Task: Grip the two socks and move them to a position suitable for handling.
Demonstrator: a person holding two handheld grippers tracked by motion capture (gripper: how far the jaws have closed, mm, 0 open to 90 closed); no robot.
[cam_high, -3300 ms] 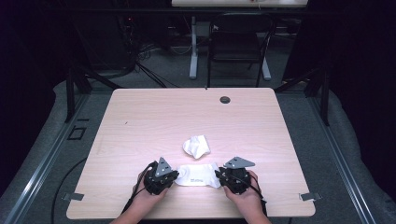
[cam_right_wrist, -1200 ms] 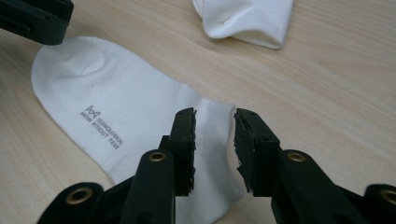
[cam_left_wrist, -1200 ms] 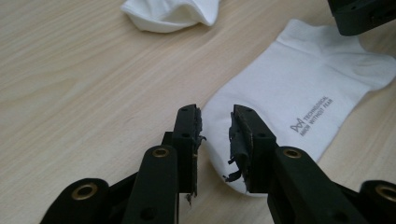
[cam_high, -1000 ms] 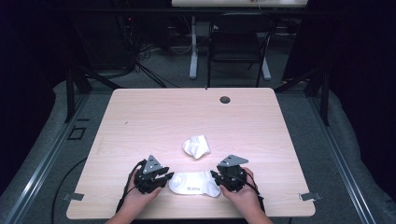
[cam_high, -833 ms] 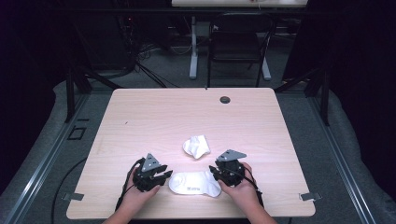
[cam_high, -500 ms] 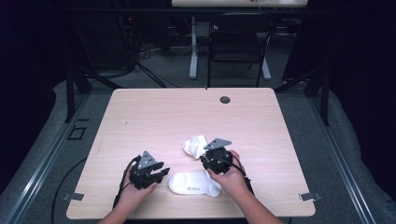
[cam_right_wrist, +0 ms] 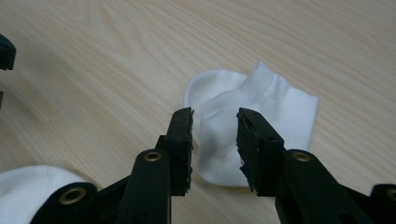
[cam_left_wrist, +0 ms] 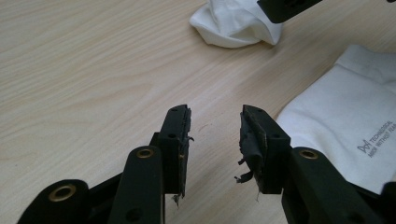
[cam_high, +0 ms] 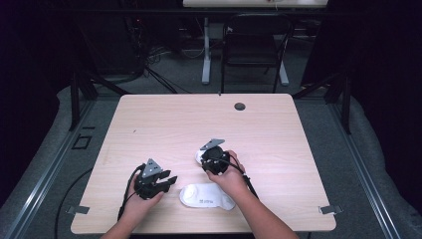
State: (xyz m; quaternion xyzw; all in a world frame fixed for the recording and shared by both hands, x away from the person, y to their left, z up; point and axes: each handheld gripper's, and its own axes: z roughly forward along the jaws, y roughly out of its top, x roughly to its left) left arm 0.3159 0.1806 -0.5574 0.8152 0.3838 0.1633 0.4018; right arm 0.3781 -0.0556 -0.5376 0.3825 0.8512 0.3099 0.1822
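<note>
Beneath the right gripper (cam_right_wrist: pixel 214 144), fingers parted (gripping nothing), crumpled sock (cam_right_wrist: pixel 252 116), cuff pointing away.

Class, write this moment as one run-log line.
left gripper: open, jaws just opened, empty | right gripper: open over crumpled sock | flat sock: on table

High view: desk (cam_high: pixel 278 124) evenly lit from overhead, room around it very dim, background nearly black. Shadows on the desk soft and short. Image somewhat soft and low in detail; no glare. Left gripper view: wood grain sharp, near black jaws slightly soft, white sock (cam_left_wrist: pixel 345 126) bright but not blown out. Right gripper view: crumpled sock (cam_right_wrist: pixel 252 116) in focus, with soft shading in its folds.
</note>
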